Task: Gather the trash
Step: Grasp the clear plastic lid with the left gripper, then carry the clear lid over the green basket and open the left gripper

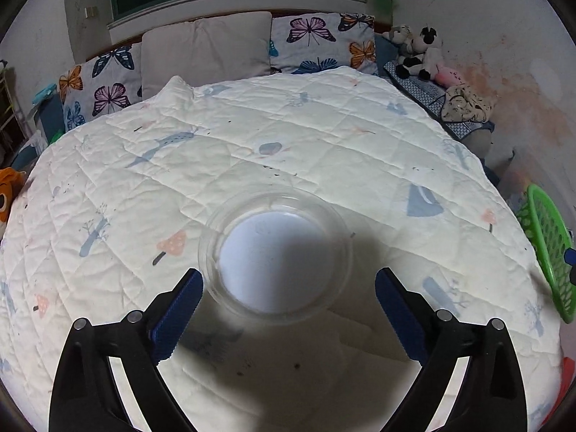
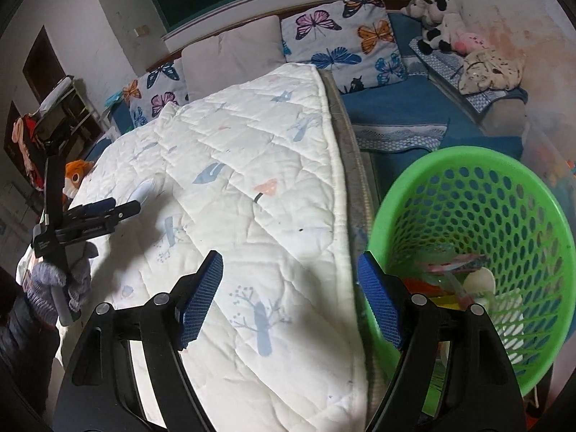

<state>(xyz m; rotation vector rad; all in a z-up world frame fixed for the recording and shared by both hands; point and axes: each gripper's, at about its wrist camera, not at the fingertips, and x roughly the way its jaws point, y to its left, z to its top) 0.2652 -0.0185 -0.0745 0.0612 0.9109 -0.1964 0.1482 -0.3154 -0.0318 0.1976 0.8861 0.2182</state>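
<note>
A clear round plastic lid with a white centre (image 1: pixel 275 252) lies flat on the white quilted bedspread (image 1: pixel 324 136), right ahead of my left claw (image 1: pixel 288 288), whose blue pads (image 1: pixel 180 309) are spread wide on either side of it, not touching. My right claw (image 2: pixel 289 295) gapes too, holding nothing, straddling the quilt's edge beside the green perforated plastic basket (image 2: pixel 504 187), where wrappers and scraps (image 2: pixel 464 277) sit inside.

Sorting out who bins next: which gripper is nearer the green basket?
Right. The right gripper hangs at the green basket, one finger by its rim; the left gripper is over the quilt, across the bed.
</note>
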